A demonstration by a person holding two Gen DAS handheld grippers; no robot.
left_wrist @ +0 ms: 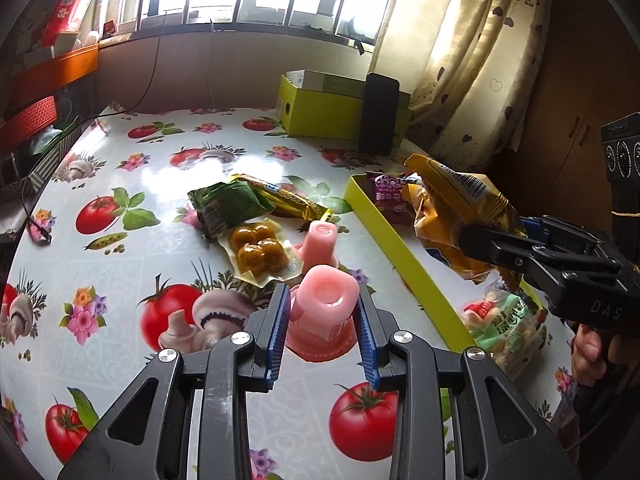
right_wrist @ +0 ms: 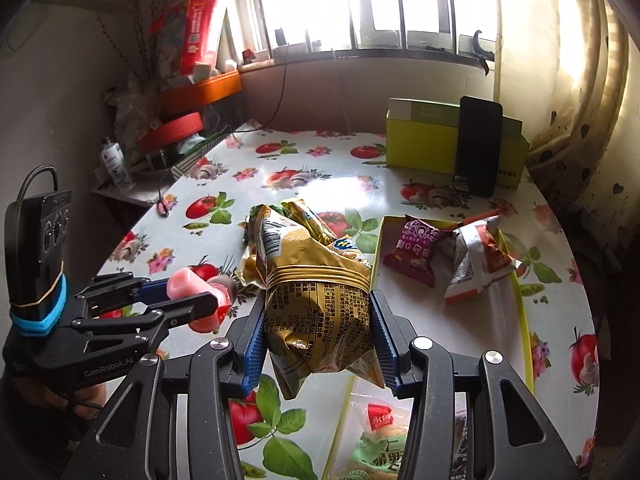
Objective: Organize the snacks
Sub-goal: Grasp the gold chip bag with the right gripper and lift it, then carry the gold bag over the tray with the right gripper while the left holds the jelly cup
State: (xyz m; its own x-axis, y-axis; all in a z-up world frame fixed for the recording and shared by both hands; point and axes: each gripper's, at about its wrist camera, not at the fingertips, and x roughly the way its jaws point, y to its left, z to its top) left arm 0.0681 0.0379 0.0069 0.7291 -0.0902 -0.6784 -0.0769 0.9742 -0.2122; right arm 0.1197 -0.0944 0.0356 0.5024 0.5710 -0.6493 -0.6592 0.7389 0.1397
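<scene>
My left gripper point(left_wrist: 322, 306) is shut on a pink jelly cup point(left_wrist: 326, 300), held upside down just above the table; it also shows in the right wrist view point(right_wrist: 192, 288). A second pink jelly cup point(left_wrist: 320, 240) stands behind it. My right gripper point(right_wrist: 318, 340) is shut on a gold snack bag point(right_wrist: 316, 300), held over the edge of the yellow tray point(left_wrist: 384, 232). In the left wrist view the gold bag point(left_wrist: 460, 192) hangs over the tray. A green packet point(left_wrist: 228, 204), a gold bar wrapper point(left_wrist: 292, 200) and a clear pack of brown balls point(left_wrist: 260, 252) lie on the table.
The tray holds a purple packet point(right_wrist: 412, 252), an orange-white packet point(right_wrist: 476, 264) and a green-white packet point(right_wrist: 376, 456). A yellow-green box point(right_wrist: 424, 148) with a black phone point(right_wrist: 478, 148) leaning on it stands at the back. Clutter and cables lie at the left edge.
</scene>
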